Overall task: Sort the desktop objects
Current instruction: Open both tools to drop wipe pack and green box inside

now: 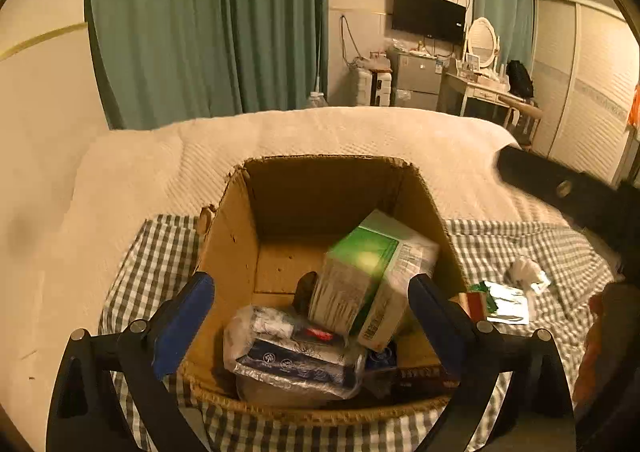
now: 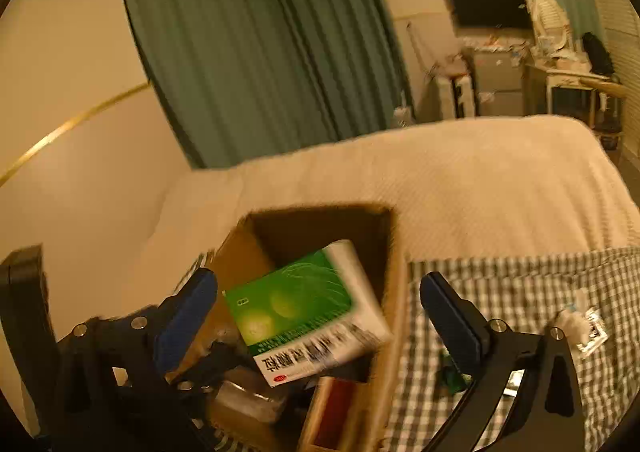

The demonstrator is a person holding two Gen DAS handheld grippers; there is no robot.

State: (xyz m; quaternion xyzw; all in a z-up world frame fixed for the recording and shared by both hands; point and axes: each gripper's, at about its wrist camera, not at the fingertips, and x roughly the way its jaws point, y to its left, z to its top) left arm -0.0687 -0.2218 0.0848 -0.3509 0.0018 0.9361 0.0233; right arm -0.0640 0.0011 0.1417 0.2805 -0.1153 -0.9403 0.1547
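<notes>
Resting on a checked cloth point(image 1: 520, 248) over the bed point(image 1: 320, 135), the cardboard box point(image 1: 232, 236) held a tilted green carton point(image 1: 368, 252). Teal curtains point(image 1: 208, 23) hung behind. Left gripper point(image 1: 312, 308) and right gripper point(image 2: 316, 308) jaws were spread, empty. Only the left view showed loose packets point(image 1: 508, 300).

Both wrist views look down close over the cardboard box point(image 1: 320, 272) on the bed point(image 1: 320, 131), facing the green curtain point(image 1: 208, 23). The right view sits further right, tilted; both share the green-and-white carton point(image 2: 308, 308).
</notes>
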